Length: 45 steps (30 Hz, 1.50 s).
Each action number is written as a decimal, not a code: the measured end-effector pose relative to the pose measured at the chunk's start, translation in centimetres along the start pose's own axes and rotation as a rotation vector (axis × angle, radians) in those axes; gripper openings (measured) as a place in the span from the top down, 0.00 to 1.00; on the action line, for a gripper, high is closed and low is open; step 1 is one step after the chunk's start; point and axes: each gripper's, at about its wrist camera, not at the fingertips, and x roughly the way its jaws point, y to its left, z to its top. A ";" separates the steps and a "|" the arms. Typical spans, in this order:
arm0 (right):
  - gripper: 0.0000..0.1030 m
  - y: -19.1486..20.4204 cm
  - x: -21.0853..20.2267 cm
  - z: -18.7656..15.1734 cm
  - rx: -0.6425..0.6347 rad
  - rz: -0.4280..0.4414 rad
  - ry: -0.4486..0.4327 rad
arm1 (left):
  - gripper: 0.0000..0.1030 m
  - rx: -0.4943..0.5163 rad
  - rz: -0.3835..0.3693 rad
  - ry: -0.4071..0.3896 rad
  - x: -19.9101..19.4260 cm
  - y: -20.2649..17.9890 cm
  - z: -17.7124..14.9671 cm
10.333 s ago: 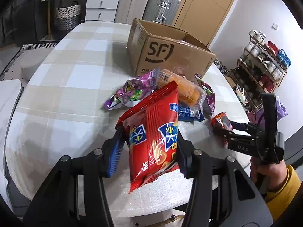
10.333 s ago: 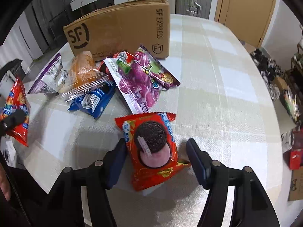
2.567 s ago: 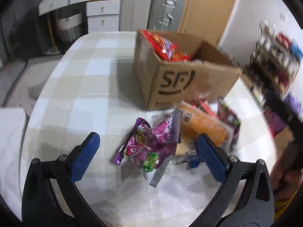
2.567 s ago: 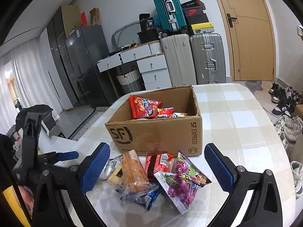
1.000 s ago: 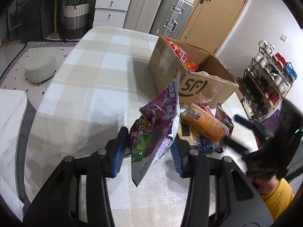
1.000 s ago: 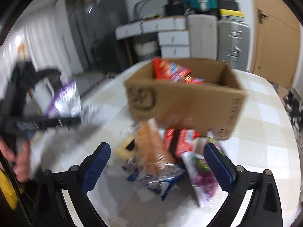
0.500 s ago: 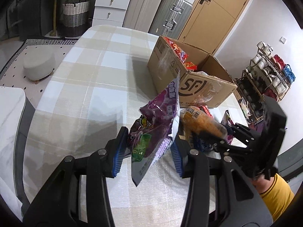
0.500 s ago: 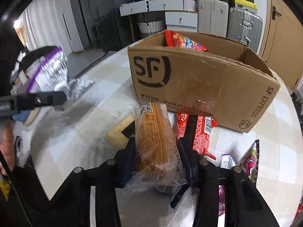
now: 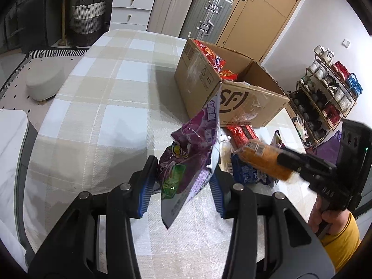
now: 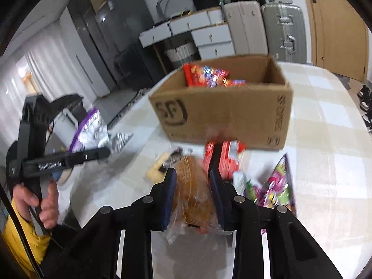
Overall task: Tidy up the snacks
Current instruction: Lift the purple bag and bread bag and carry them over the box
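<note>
While our left gripper (image 9: 183, 183) pinches the purple snack bag (image 9: 193, 153) and holds it upright above the checked table (image 9: 97, 107), our right gripper (image 10: 193, 193) has its fingers clamped on the orange wrapped snack (image 10: 193, 190), lifted just off the pile. The cardboard box (image 10: 223, 114) stands behind, red packets (image 10: 204, 75) inside; a red snack pack (image 10: 229, 160) and another purple bag (image 10: 276, 186) lie in front of it.
</note>
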 end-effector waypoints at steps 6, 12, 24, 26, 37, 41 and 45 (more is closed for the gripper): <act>0.73 1.5 1.8 -1.0 -0.082 -0.049 0.075 | 0.61 -0.001 0.000 0.002 0.1 0.0 0.0; 0.72 2.1 2.4 -1.2 -0.117 -0.063 0.078 | 0.61 0.002 -0.003 0.006 0.2 0.0 -0.1; 0.62 3.8 4.7 -1.5 -0.212 -0.117 0.115 | 0.61 0.026 0.000 0.018 0.4 -0.7 -0.4; 0.63 3.5 4.6 -1.4 -0.188 -0.107 0.118 | 0.61 0.028 0.002 0.018 0.4 -0.7 -0.4; 0.66 4.2 0.1 -0.7 -0.136 -0.040 -0.035 | 0.61 0.060 0.004 -0.020 -0.4 -2.1 -0.6; 0.66 4.8 -2.5 -0.5 -0.125 -0.029 -0.122 | 0.61 0.086 0.013 -0.067 -1.5 -3.3 -1.0; 0.66 4.6 -5.7 -0.9 -0.083 -0.029 -0.228 | 0.61 0.105 0.028 -0.142 -3.7 -4.6 -2.0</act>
